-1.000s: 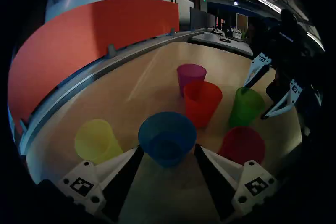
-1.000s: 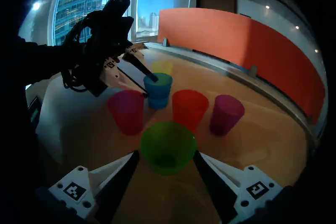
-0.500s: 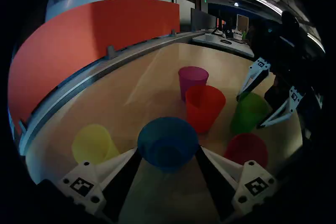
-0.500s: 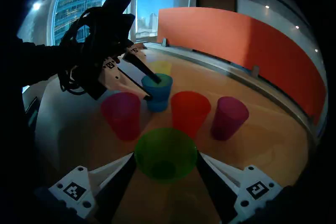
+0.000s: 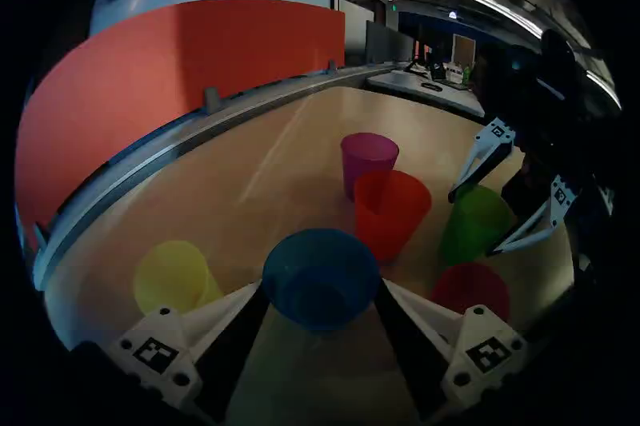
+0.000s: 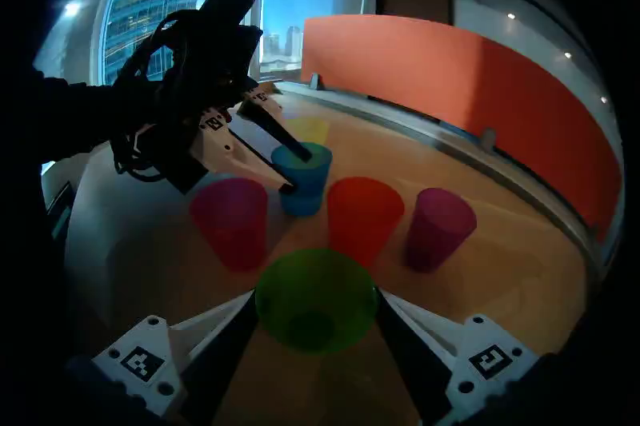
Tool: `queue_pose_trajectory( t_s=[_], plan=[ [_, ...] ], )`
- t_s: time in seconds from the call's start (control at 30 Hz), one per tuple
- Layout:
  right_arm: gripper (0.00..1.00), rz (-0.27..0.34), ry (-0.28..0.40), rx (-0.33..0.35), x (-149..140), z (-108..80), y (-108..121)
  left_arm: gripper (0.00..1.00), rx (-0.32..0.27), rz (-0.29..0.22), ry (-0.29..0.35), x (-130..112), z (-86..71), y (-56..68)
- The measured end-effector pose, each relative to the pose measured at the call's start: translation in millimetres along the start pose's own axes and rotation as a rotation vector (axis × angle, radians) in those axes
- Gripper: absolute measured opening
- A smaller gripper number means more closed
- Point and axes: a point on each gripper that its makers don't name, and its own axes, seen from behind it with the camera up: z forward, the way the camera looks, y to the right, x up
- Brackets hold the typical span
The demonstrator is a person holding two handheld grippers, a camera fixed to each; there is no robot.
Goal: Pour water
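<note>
Left gripper view: the left tool [image 5: 320, 286] has its fingers spread, with the blue cup [image 5: 320, 276] between them and seemingly touching both. Whether they press on it I cannot tell. On the worktop [image 5: 264, 178], a yellow cup [image 5: 170, 276] stands just outside its left finger and a red cup [image 5: 472, 290] by its right. Orange [image 5: 390, 210] and purple [image 5: 366, 161] cups stand ahead.

Right gripper view: the right tool [image 6: 316, 298] is likewise spread about the green cup [image 6: 316, 306], and I cannot tell whether it grips. Ahead of it stand the red, orange and purple cups, and farther off the left tool flanks the blue cup.
</note>
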Motion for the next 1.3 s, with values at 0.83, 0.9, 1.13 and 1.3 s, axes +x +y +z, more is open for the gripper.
queue_pose_trajectory(
  t_s=[0.83, 0.9, 1.13, 1.3],
  plan=[
    [0.92, 0.006, 0.024, 0.004, 7.9, -3.3, 2.4, 0.86, 0.006, -0.007, 0.001, -2.2, -2.5, 1.7],
    [0.92, 0.004, 0.023, 0.002, 8.3, -4.6, 3.4, 0.86, 0.008, -0.007, 0.0, -3.1, -3.6, 2.0],
    [0.92, -0.012, 0.028, -0.007, 14.6, -12.5, 4.4, 0.86, 0.021, -0.009, 0.022, 4.4, -14.5, 2.6],
    [0.92, -0.019, 0.041, -0.013, 22.5, -19.0, 4.6, 0.86, 0.033, -0.034, 0.053, 15.8, -27.2, 0.9]
  ],
)
